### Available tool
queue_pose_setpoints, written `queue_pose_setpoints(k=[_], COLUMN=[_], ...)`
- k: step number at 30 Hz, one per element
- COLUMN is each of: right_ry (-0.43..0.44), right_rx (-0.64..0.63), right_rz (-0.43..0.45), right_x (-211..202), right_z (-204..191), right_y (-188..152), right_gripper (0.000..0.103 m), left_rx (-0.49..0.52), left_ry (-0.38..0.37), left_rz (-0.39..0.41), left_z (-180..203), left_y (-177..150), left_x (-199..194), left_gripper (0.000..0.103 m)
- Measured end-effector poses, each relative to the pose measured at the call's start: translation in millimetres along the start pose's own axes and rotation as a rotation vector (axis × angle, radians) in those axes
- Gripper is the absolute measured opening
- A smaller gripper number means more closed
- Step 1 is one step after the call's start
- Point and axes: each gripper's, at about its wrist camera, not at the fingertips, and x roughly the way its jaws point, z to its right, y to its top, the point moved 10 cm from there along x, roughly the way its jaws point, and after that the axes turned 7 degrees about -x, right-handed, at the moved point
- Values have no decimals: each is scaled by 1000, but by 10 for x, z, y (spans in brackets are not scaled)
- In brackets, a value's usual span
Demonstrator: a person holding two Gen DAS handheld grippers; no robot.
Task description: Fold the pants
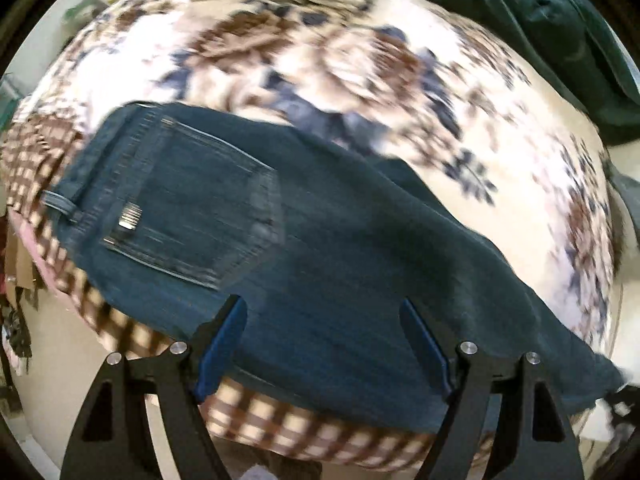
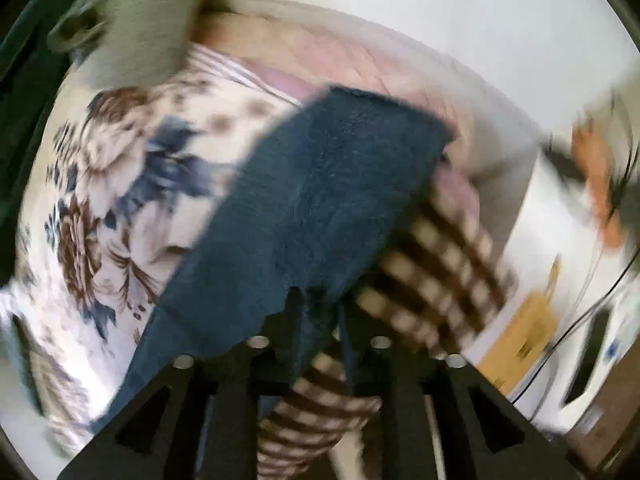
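Dark blue denim pants (image 1: 280, 240) lie along the checked edge of a floral bedspread (image 1: 340, 60). The left gripper (image 1: 324, 312) hangs over them, fingers wide apart. The right gripper (image 2: 320, 304) pinches a pant leg.

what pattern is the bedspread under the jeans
Cream bedspread with brown and blue flowers, checked brown border; clearest in the left wrist view.
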Motion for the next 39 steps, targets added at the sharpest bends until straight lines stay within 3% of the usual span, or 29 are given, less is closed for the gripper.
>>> queue_pose_setpoints(k=[1,3,7,8,9,11,14,18,20,21,24,25,27,28,29,30,32,36,39], right_ry=[41,138,121,118,67,-4,-25,70,94,72,-65,-76,-52,-55,-56,-29,68,291,363], right_rx=[32,98,160,153,134,67,-66,-131,-150,-159,-114,-83,-89,-122,-171,-235,-390,-757,-955], right_rz=[12,45,54,67,96,145,281,448,483,455,156,117,124,131,138,142,90,-178,-310], right_x=[-2,1,170,181,161,91,-273,-768,-810,-689,1,47,-93,-199,-313,-418,-486,-217,95], right_z=[57,137,246,225,254,197,-82,-343,-361,-309,40,126,38,-77,-256,-538,-1211,-2913,-3956], right_y=[6,44,97,110,143,161,182,172,184,209,147,88,0,-64,-154,-279,-617,-1662,-2361], right_gripper=[43,46,45,41,9,8,8,7,7,8,9,13,21,34,41,48,54,55,55], left_rx=[13,48,116,125,129,139,145,146,140,136,124,120,108,97,80,55,24,-44,-88], left_ry=[-12,-29,-51,-55,-56,-52,-46,-41,-39,-37,-32,-30,-24,-15,-9,-9,6,46,72], left_rz=[-11,-26,-33,-40,-42,-42,-35,-20,-16,-11,-15,-16,-21,-22,-26,-29,-25,-20,-25], left_z=[85,250,522,568,589,624,635,610,576,553,482,454,363,287,206,98,-78,-495,-788], left_y=[-46,-134,-269,-307,-331,-367,-384,-360,-344,-332,-322,-320,-314,-305,-298,-281,-252,-140,-52], left_x=[22,46,79,90,96,106,106,95,91,90,111,114,111,100,82,53,11,-15,25], left_gripper=[78,78,78,78,78,78,78,78,78,78,77,77,77,78,78,77,78,77,77])
